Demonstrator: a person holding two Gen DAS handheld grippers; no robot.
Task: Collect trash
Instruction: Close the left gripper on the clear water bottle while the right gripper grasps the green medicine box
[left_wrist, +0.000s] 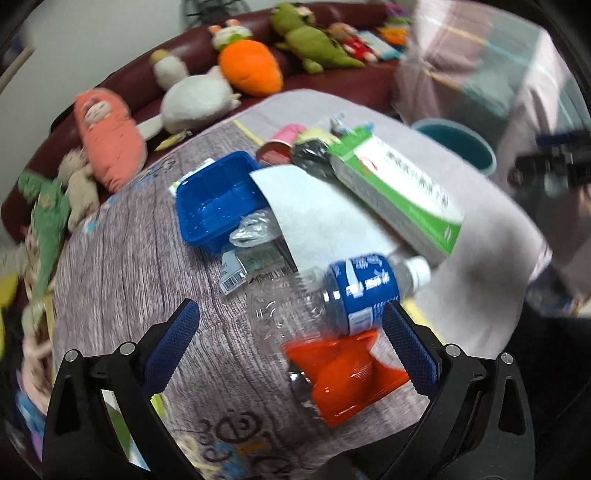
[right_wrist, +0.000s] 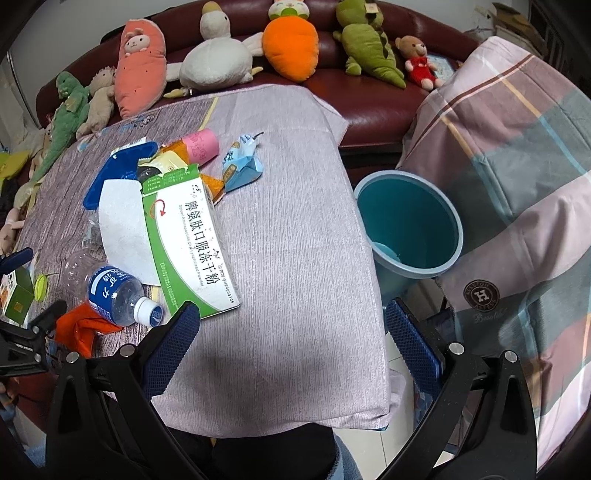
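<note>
A pile of trash lies on the cloth-covered table (right_wrist: 295, 240). My left gripper (left_wrist: 291, 332) is open just above a clear plastic bottle (left_wrist: 332, 295) with a blue label and an orange wrapper (left_wrist: 343, 373) beside it. Behind them lie a white paper sheet (left_wrist: 321, 214), a blue plastic tray (left_wrist: 214, 195), a green-and-white box (left_wrist: 402, 195) and a pink cup (left_wrist: 284, 142). My right gripper (right_wrist: 291, 332) is open over the bare near part of the table, with nothing between its fingers. The bottle (right_wrist: 118, 295), orange wrapper (right_wrist: 83, 328) and box (right_wrist: 188, 236) lie to its left. A teal bin (right_wrist: 410, 225) stands off the table's right edge.
Several plush toys, among them an orange carrot (right_wrist: 291, 48) and a white duck (right_wrist: 218, 59), line a dark red sofa (right_wrist: 369, 99) behind the table. A plaid cloth (right_wrist: 517, 184) covers something on the right. A small green box (right_wrist: 14, 295) sits at the table's left.
</note>
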